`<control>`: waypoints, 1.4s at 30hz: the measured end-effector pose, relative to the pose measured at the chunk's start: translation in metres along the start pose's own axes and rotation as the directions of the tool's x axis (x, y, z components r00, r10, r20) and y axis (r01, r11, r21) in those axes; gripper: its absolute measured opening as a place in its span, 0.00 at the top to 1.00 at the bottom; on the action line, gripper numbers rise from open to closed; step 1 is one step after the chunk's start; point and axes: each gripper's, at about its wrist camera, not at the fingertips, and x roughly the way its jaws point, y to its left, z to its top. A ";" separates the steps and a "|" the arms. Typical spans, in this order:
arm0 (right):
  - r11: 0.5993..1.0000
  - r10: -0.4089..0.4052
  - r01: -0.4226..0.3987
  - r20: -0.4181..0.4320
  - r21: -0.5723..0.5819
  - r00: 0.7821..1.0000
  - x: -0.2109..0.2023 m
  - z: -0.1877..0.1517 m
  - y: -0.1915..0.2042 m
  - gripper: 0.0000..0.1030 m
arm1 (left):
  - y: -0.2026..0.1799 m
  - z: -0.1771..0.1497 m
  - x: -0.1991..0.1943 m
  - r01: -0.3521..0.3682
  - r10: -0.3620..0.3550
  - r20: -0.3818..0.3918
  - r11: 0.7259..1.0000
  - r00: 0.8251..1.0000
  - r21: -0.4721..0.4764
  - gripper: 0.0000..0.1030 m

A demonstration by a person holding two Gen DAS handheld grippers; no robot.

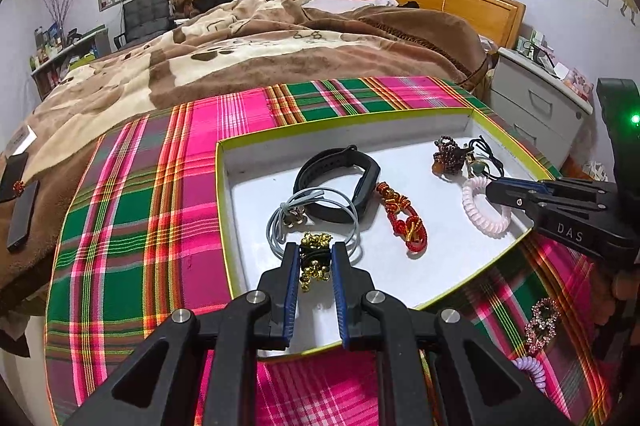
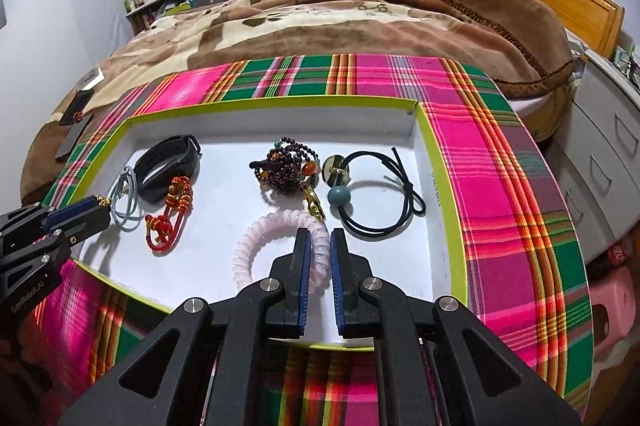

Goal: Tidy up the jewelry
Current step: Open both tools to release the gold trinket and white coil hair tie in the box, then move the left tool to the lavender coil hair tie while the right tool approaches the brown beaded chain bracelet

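Two hand-held grippers working over a shallow white tray (image 2: 444, 194) with a lime-green rim, sitting on a pink, green and orange plaid cloth (image 2: 500, 166) beside a bed under a plush brown blanket (image 2: 360, 22).

Seen from the left wrist: left gripper (image 1: 315, 252) clamping its blue-padded fingers (image 1: 293, 266) on a black band strung with small gold bells (image 1: 316, 258), just above the tray's near left corner, beside a looped grey cord (image 1: 280, 222). Showing only here: a sparkly pink rhinestone clip (image 1: 542, 322) and a lilac coil tie (image 1: 534, 372) lying on the cloth outside the tray, to the right.

Seen from the right wrist: right gripper (image 2: 320, 238) pinching the near side of a pale pink spiral coil tie (image 2: 256, 246), glossy and springy, resting on the tray floor, jaws nearly closed around its strand. Showing clearly only here: a thin black elastic loop (image 2: 380, 194), knotted, carrying a teal ball and a flat round disc, in the tray's right half; in the other view mostly hidden behind the right gripper (image 1: 504, 192).

Lying between, in both views: a matte black rubber wristband (image 2: 168, 162), a braided red-and-gold knotted cord (image 2: 168, 218), and a heap of dark maroon beads (image 2: 284, 166) with a gold clasp.

Left gripper (image 2: 98, 208) entering the right-wrist view at the left edge, gold bells just peeking at its tip.
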 end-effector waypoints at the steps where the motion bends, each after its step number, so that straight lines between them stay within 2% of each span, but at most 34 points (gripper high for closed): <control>1: 1.000 -0.003 0.003 0.000 -0.002 1.000 0.000 0.000 0.000 0.90 | 0.000 0.000 0.000 0.000 0.000 0.000 1.000 1.000 0.000 0.85; 7: 1.000 0.005 -0.005 0.010 -0.009 1.000 -0.004 0.000 0.003 0.85 | 0.001 0.000 -0.002 0.002 -0.002 0.009 1.000 1.000 0.004 0.84; 9: 1.000 0.006 -0.006 0.016 -0.011 1.000 -0.008 -0.001 0.003 0.84 | 0.000 0.000 -0.006 0.005 -0.005 0.020 1.000 1.000 0.003 0.80; 19: 1.000 0.020 -0.020 0.087 0.000 0.996 -0.046 -0.010 0.007 0.84 | -0.004 -0.005 -0.048 -0.011 0.012 0.106 1.000 0.994 -0.016 0.80; 24: 0.999 0.036 -0.036 0.135 -0.006 0.990 -0.076 -0.025 0.013 0.83 | -0.008 -0.018 -0.078 -0.022 0.028 0.156 0.999 0.987 -0.040 0.80; 28: 0.998 0.056 -0.057 0.168 0.001 0.984 -0.102 -0.044 0.016 0.75 | -0.015 -0.031 -0.101 -0.035 0.044 0.180 0.998 0.983 -0.049 0.80; 42: 0.994 0.101 -0.107 0.200 0.018 0.975 -0.153 -0.101 0.027 0.74 | -0.046 -0.077 -0.150 -0.031 0.035 0.206 0.999 0.978 -0.025 0.80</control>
